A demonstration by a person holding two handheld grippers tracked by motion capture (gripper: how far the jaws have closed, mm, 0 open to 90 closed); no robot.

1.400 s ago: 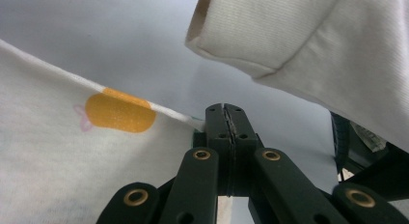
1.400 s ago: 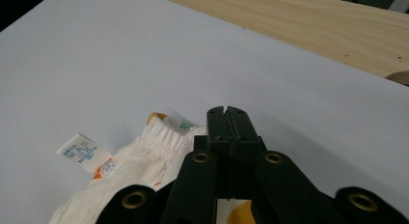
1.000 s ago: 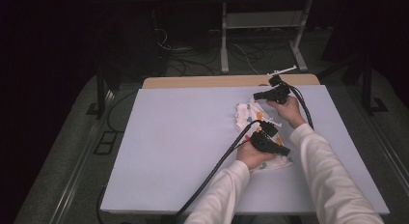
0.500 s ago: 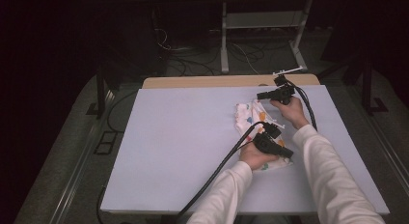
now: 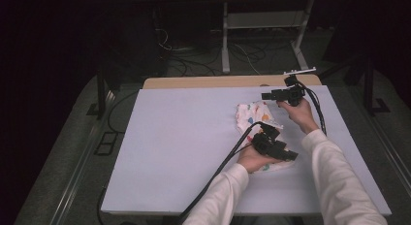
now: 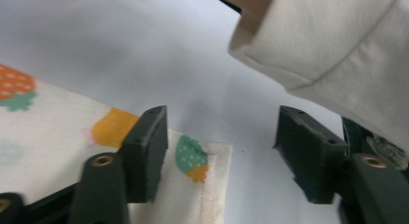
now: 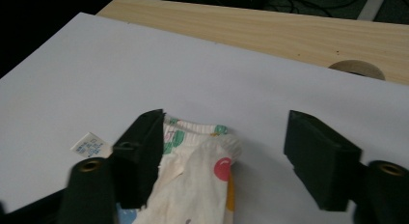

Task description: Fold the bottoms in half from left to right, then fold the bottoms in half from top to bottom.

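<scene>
Left gripper [image 5: 276,150]: jaws just opened, spread, gripping nothing; small white fruit-print cloth garment [image 5: 257,119] lies flat under them, hemmed corner between the jaws. Right gripper [image 5: 286,95], farther off, jaws also just opened, empty; garment's neckline end just below, on the pale lilac table sheet [image 5: 184,137].

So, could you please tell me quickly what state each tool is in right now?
Left tool: open, jaws just opened; cloth corner lies between them, not gripped.
Right tool: open, jaws just opened, over the cloth's far end.
</scene>
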